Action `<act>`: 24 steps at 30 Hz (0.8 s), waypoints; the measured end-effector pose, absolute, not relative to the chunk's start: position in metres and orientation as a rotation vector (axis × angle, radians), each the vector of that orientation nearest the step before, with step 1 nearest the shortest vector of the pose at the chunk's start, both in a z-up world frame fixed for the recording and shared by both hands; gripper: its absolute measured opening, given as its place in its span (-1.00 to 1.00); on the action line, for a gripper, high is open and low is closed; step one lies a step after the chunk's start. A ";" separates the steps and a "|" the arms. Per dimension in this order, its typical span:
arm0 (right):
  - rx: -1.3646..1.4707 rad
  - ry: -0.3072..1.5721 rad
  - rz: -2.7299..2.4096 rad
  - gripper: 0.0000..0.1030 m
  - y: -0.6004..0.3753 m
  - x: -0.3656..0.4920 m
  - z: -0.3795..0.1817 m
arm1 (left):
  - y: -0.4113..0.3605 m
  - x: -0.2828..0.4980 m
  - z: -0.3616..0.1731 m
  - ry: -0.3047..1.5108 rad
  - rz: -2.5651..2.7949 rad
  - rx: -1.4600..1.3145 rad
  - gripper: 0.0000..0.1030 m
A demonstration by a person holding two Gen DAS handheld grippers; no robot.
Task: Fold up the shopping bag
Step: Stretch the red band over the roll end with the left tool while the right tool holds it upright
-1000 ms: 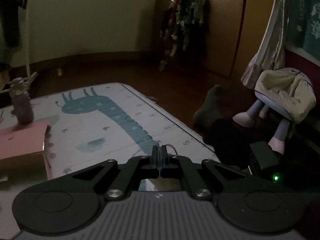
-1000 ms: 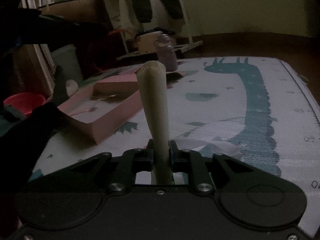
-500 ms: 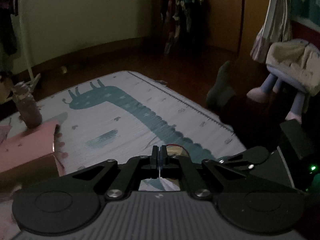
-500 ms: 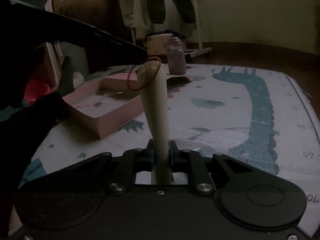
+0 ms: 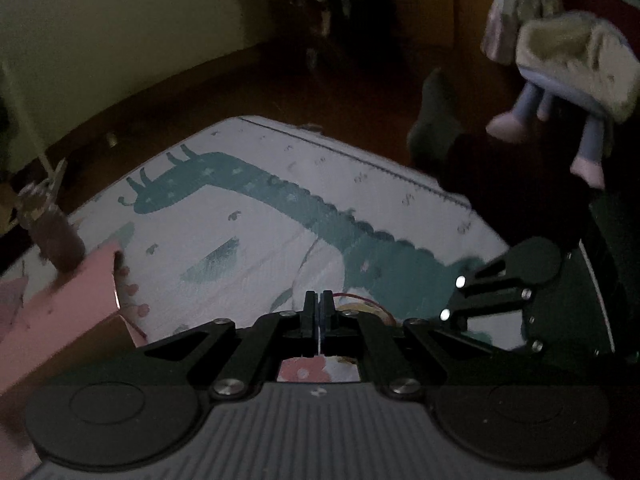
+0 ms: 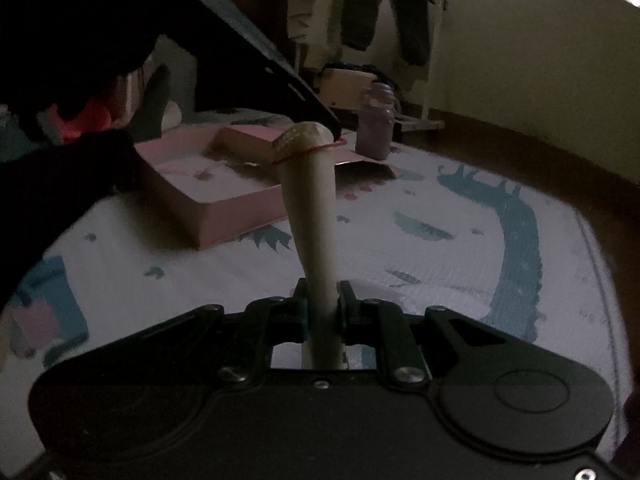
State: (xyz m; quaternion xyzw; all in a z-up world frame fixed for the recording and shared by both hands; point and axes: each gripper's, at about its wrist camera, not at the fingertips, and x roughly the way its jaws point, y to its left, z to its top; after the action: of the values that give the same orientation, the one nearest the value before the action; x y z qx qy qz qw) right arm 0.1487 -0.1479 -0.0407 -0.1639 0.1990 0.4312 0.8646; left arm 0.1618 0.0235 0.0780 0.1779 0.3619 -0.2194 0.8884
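- Left gripper (image 5: 319,305), in your left wrist view: its two black fingers are pressed together, and a thin red elastic band (image 5: 347,295) runs off from them to the right. You appear to be pinching that band so it can be stretched and steered; I cannot tell how much of it sits between the pads.
- Just right of those fingertips lies the pale yellowish end of the rolled-up bag (image 5: 362,309), with the band looping by it. Holding the band there lets you work it over the roll's tip.
- Further right, the black linkage of your right gripper (image 5: 500,284) reaches in, steadying the roll from the other side.
- Ahead of the tool spreads the white play mat with a teal giraffe print (image 5: 248,240); to the left sits a pink cardboard box (image 5: 68,304).
- Right gripper (image 6: 323,304), in your right wrist view: its jaws are clamped on the cream, tightly rolled shopping bag (image 6: 310,208), which stands up and away from the fingers like a stick. Gripping low leaves the far end free.
- The red band circles the roll just under its top rim, and the dark left gripper (image 6: 280,76) comes in from the upper left, touching that end.
- Beyond the roll are the open pink box and, further back, a purple lidded bottle (image 6: 374,128).
- My reading: the bag is already folded down to a roll, and the band is there to keep it from springing open.
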 end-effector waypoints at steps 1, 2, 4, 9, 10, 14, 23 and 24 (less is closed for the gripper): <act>-0.341 0.405 0.905 -0.73 -0.148 0.148 -0.040 | 0.023 0.162 0.078 0.759 -0.460 0.385 -1.00; -0.330 0.395 0.905 -0.73 -0.149 0.148 -0.038 | 0.023 0.162 0.078 0.765 -0.464 0.401 -1.00; -0.307 0.382 0.905 -0.74 -0.152 0.148 -0.035 | 0.024 0.162 0.079 0.771 -0.471 0.412 -1.00; -0.211 0.378 0.933 -0.74 -0.159 0.151 -0.031 | 0.026 0.159 0.083 0.777 -0.491 0.418 -1.00; -0.189 0.382 0.938 -0.74 -0.160 0.153 -0.030 | 0.026 0.158 0.083 0.779 -0.495 0.420 -1.00; -0.102 0.397 0.953 -0.74 -0.167 0.159 -0.028 | 0.028 0.156 0.086 0.784 -0.510 0.425 -1.00; 0.032 0.441 0.958 -0.74 -0.173 0.163 -0.035 | 0.031 0.152 0.090 0.779 -0.527 0.395 -1.00; 0.049 0.443 0.966 -0.74 -0.174 0.163 -0.035 | 0.032 0.152 0.090 0.776 -0.527 0.386 -1.00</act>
State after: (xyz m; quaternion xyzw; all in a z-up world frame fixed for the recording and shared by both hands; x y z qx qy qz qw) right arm 0.1629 -0.1738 -0.0354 0.0232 0.2113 0.4604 0.8619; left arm 0.1518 0.0320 0.0903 0.1849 0.3716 -0.2523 0.8741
